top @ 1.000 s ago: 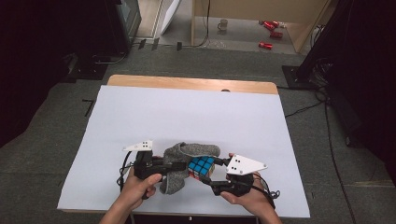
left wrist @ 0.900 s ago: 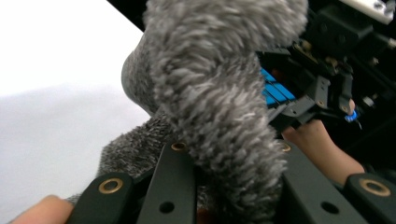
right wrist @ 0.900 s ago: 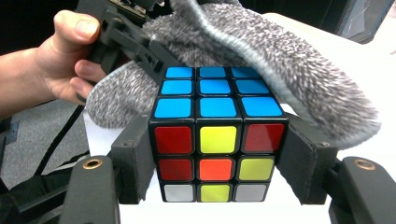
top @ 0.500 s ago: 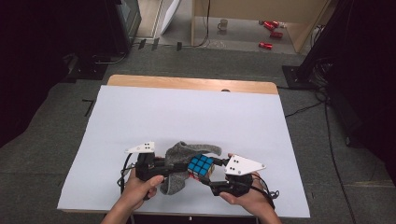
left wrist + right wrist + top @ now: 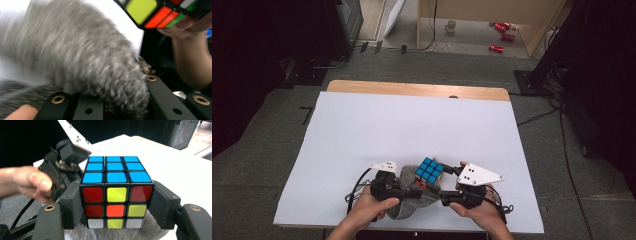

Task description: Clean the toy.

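Observation:
A Rubik's cube point(image 5: 430, 171), blue face up, is clamped between the pads point(image 5: 72, 205) of my right gripper point(image 5: 434, 180), just above the white table cover point(image 5: 412, 125). In the right gripper view the cube point(image 5: 115, 192) shows red, yellow, orange and white tiles on its near face. My left gripper point(image 5: 412, 192) is shut on a grey fuzzy cloth point(image 5: 409, 207) that lies bunched under the cube. The left gripper view is blurred: the cloth point(image 5: 82, 55) bulges out from between the jaws, and the cube point(image 5: 160, 12) sits at top right. Both hands are near the table's front edge.
A wooden table edge point(image 5: 412, 89) runs beyond the white cover. On the floor behind are red cans point(image 5: 499, 30), a mug point(image 5: 451, 26) and cables point(image 5: 542, 115). Dark equipment stands at both sides. Cables trail from the grippers at the front edge.
The left gripper has shifted right and down toward the cube, dragging the grey cloth from behind the cube to under it. The right gripper and the cube have stayed put.

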A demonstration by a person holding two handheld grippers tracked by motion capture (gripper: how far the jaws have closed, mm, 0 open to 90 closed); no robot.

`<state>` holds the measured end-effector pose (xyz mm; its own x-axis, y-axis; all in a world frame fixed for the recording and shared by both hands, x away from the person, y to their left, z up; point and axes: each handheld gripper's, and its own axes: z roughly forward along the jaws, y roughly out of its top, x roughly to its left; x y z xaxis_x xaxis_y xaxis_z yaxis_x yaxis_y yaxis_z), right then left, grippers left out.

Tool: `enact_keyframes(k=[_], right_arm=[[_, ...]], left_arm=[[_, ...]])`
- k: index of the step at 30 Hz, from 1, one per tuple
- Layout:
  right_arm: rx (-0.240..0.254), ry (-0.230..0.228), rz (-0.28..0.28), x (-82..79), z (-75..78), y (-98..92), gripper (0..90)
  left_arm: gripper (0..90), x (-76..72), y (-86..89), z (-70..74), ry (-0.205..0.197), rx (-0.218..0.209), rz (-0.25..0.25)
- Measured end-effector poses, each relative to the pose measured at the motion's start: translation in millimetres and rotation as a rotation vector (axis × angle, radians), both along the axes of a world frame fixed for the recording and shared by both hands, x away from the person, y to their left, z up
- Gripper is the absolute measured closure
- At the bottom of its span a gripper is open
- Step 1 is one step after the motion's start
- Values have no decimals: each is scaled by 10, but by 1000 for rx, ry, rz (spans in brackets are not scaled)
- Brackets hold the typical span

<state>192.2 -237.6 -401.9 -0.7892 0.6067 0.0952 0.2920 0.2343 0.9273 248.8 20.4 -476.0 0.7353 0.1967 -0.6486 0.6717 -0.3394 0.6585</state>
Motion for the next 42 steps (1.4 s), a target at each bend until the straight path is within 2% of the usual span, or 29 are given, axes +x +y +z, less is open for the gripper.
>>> enact_keyframes(k=[1,3,5,6,9,11,12,14,15,19,21,24,25,27,29,31,34,37,39,41,42], right_arm=[[3,-3,-3,-2,-3,9,352],[17,-6,-16,-5,-13,26,352],[33,-5,-27,-2,-18,29,352],[42,0,-29,-2,-18,28,352],[65,14,-20,2,-27,42,352],[61,21,-11,1,-45,73,352],[54,27,-7,-1,-55,89,352],[59,33,-11,5,-68,100,352],[59,37,-12,13,-66,92,352],[61,41,-27,23,-50,29,352],[66,40,-33,23,-38,8,352],[83,42,-31,27,-30,6,352],[85,45,-30,24,-32,21,352],[76,40,-23,23,-45,51,352],[68,42,-21,16,-56,78,352],[60,45,-20,10,-62,87,352],[60,44,-30,16,-57,52,352],[72,45,-41,24,-44,8,352],[77,44,-43,28,-34,-3,352],[77,47,-38,26,-34,11,352],[76,46,-35,25,-40,25,352]], left_arm=[[807,-10,-31,-17,28,-34,-13],[807,-45,-78,-13,18,-45,-24],[807,-103,-123,10,-56,-24,-30],[807,-152,-147,31,-126,-16,-28],[809,-252,-188,93,-262,-14,-20],[810,-277,-185,130,-301,-32,7],[811,-273,-172,144,-304,-42,20],[813,-264,-138,147,-336,-26,49],[813,-250,-106,142,-345,-23,78],[813,-148,34,122,-330,-41,168],[813,-114,79,109,-310,-60,188],[813,-132,46,83,-292,-96,163],[813,-132,46,83,-292,-96,163],[812,-218,-98,62,-319,-70,106],[810,-257,-155,62,-334,-62,81],[810,-264,-148,81,-353,-54,102],[812,-176,-5,94,-334,-52,182],[813,-97,112,86,-289,-80,250],[813,-95,98,78,-279,-83,243],[813,-135,19,64,-286,-72,206],[812,-135,19,64,-286,-72,206]])
